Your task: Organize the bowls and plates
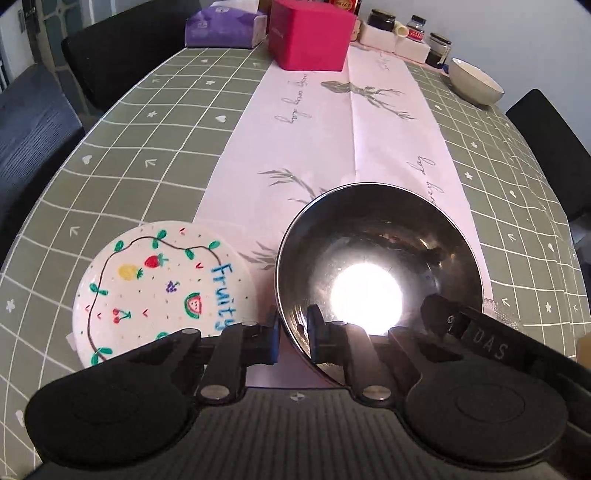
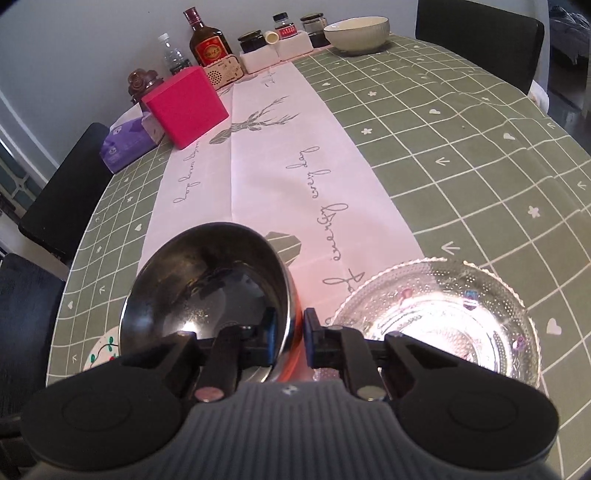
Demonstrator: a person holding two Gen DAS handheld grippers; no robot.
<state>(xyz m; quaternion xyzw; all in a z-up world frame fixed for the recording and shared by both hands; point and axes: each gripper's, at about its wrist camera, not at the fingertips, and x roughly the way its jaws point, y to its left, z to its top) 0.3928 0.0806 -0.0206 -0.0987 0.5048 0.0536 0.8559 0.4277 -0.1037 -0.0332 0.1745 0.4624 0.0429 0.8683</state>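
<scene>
i'm holding the round, mirror-shiny steel bowl (image 1: 380,273) from both sides: the left gripper (image 1: 293,332) is pinching its near-left rim, one blue pad outside and one inside, and the right gripper (image 2: 290,338) is pinching the near-right rim the same way. both sets of jaws are pressed in on the thin wall, not spread. the bowl is sitting on the pale pink runner (image 1: 332,140) at the near end of the green checked tabletop (image 1: 147,147).

the white round plate painted with fruit (image 1: 159,291) is lying just beside the bowl on its left, and the clear dimpled glass dish (image 2: 443,317) is just beside it on the right. a cream ceramic bowl (image 2: 356,31) is standing well apart at the far end.

what i'm worrying about: the steel wall is slick and curved, so the pads may be slipping once i lift. if one hand is rising faster than the other, the bowl is likely tilting and twisting out of a grip. swinging sideways too low risks clipping the plate or the glass dish, and the glass one could chip.
</scene>
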